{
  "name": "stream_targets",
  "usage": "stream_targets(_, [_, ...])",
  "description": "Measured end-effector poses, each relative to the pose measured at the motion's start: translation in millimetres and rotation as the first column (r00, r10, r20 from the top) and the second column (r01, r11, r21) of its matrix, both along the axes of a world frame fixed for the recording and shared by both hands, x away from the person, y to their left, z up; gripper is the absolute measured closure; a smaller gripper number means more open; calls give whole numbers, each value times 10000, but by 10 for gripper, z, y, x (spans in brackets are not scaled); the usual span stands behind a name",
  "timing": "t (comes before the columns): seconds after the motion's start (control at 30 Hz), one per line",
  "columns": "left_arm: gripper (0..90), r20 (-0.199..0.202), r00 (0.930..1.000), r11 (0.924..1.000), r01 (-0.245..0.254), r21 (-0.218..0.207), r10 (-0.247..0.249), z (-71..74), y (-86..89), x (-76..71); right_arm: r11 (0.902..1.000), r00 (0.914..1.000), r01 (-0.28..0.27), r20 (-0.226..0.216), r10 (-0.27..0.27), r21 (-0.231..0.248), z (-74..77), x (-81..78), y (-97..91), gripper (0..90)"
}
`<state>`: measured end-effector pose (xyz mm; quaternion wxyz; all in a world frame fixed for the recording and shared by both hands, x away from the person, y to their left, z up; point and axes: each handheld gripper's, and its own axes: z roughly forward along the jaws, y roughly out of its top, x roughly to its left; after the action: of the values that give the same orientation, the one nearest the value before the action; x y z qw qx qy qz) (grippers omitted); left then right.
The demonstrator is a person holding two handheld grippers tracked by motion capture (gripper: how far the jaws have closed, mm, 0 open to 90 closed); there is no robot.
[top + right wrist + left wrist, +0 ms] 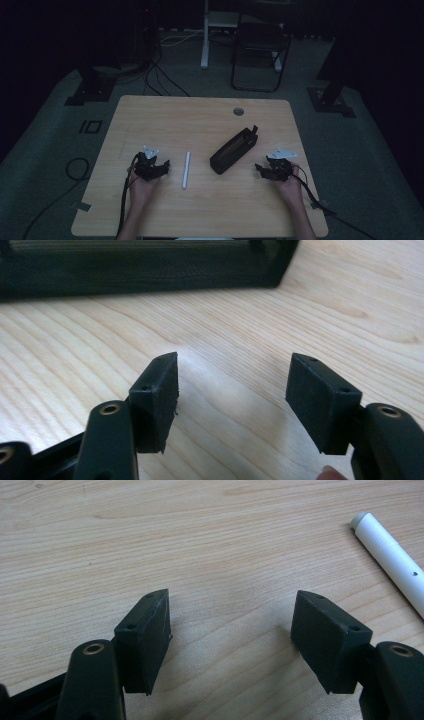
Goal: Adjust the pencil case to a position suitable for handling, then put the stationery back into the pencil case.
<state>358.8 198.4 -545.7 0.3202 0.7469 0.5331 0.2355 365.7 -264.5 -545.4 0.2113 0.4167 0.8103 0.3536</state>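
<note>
Forearms: two bare forearms are seen entering from the bottom edge of the high view, each hand wrapped around a gripper.
Left gripper (161, 165): it is held low over the wooden table (200, 220), left of centre, with its jaws pointed toward the pen. In the left gripper view the two black pads (145, 640) are seen standing well apart, with only bare wood between them; nothing is gripped.
Right gripper (259, 168): it is held low over the table near the right edge, with its jaws pointed toward the pouch. In the right gripper view the pads (156, 400) are seen parted by a clear gap, with bare wood between them; nothing is gripped. A fingertip is glimpsed at the bottom edge of that view.
Pen (186, 170): a white pen is laid flat on the table, roughly lengthwise away from the person, just beside the left gripper and apart from it. In the left gripper view its capped end (390, 555) is seen at the upper right, outside the jaws.
Pouch (233, 149): a long black pouch is laid diagonally on the table, between the pen and the right gripper, touching neither. In the right gripper view its mesh side (135, 265) is seen across the top, beyond the jaws.
Cable hole (238, 111): a round grey grommet is set into the far part of the table top.
Surroundings: a folding chair (260, 50) and loose cables are seen on the dim floor beyond the table.
</note>
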Motion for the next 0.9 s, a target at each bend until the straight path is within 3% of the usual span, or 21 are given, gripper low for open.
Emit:
stream_targets(0.27, [334,-130,9999,10000,-78,43,79,14,-14,-14,9995,9997,224,-82,-222,241,-51,27,-59,337])
stream_targets(0.47, [435,-234,9997,10000,-41,-6,41,38,-37,-38,9986,9990,308,-336,-294,430,-53,64,-87,318])
stream_targets(0.5, [459,-335,9994,9997,83,-237,-91,47,-47,-41,9985,9989,338,-351,-323,435,-53,65,-88,318])
stream_targets(0.7, [481,-267,9980,9964,559,-634,-577,98,-138,-87,9984,9988,351,-345,-336,433,-53,64,-87,317])
stream_targets(0.9, [482,-139,9957,9926,904,-811,-918,176,-249,-132,9984,9988,353,-346,-338,435,-53,64,-87,316])
